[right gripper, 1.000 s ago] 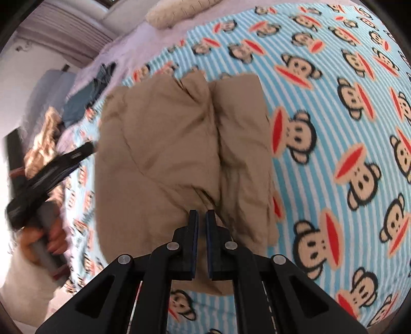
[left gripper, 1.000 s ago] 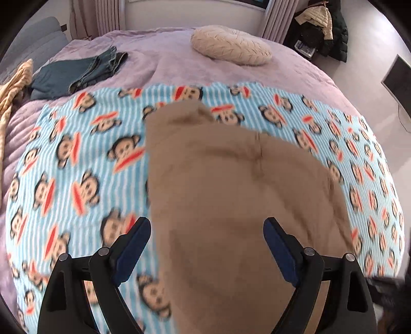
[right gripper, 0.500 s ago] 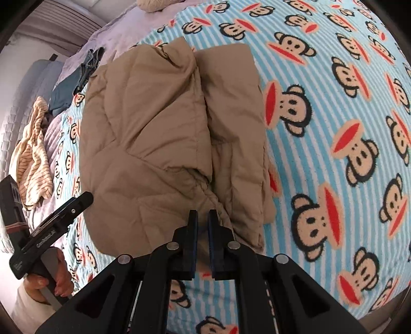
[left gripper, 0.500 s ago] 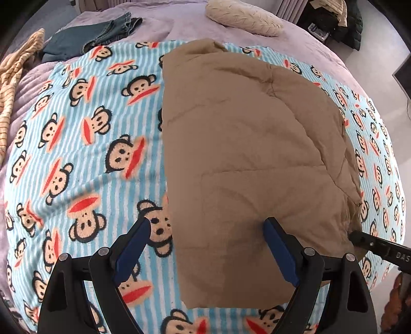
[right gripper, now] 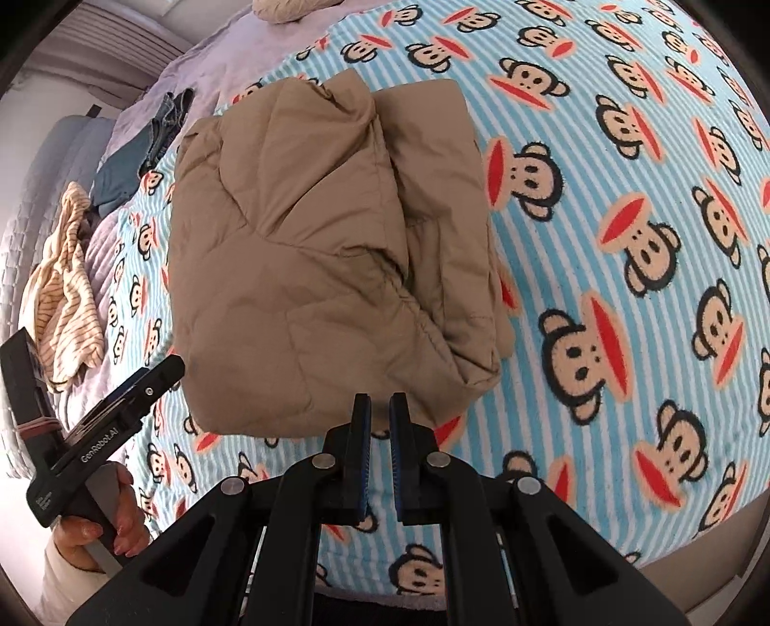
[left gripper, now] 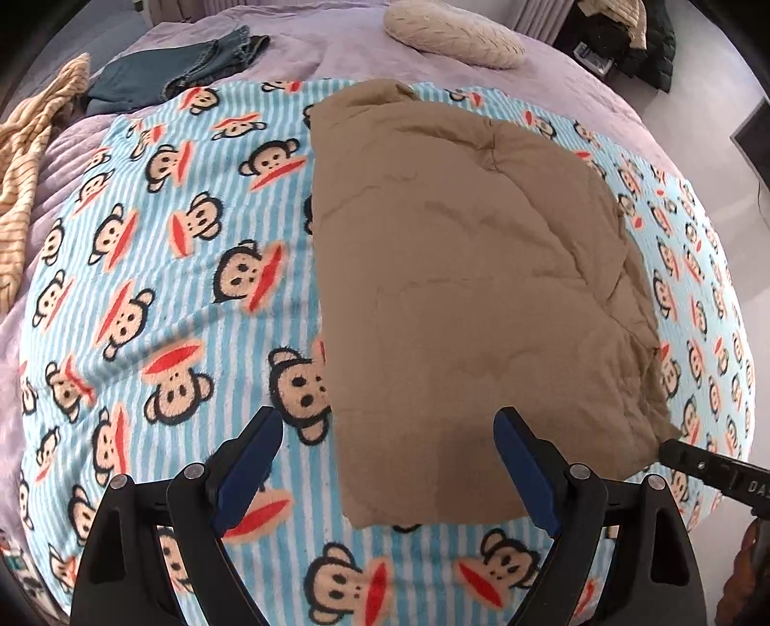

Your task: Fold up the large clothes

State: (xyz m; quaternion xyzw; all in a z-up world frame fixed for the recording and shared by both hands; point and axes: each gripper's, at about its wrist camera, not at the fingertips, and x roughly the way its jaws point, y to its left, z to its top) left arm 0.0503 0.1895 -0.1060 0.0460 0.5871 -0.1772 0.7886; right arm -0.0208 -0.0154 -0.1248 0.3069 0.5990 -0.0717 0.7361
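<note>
A tan padded garment (left gripper: 457, 289) lies folded in a thick bundle on the blue striped monkey-print blanket (left gripper: 159, 269). My left gripper (left gripper: 387, 433) hovers open above the bundle's near left corner, with one finger over the blanket and the other over the fabric, holding nothing. In the right wrist view the garment (right gripper: 313, 241) shows its layered edge on the right. My right gripper (right gripper: 380, 402) is shut to a thin slit just off the bundle's near edge, with nothing between its pads. The left gripper (right gripper: 120, 409) appears there at the left, held by a hand (right gripper: 96, 520).
Folded jeans (left gripper: 183, 67), a striped beige cloth (left gripper: 29, 144) and a cream pillow (left gripper: 452, 33) lie on the lilac bedspread (left gripper: 337, 43) beyond the blanket. Dark jackets (left gripper: 625, 38) are piled on the floor at the far right. The blanket's near edge (right gripper: 601, 544) runs below my right gripper.
The left gripper has drawn back toward the near edge, so the whole bundle now shows ahead of it. The right gripper has lifted a little off the garment's edge.
</note>
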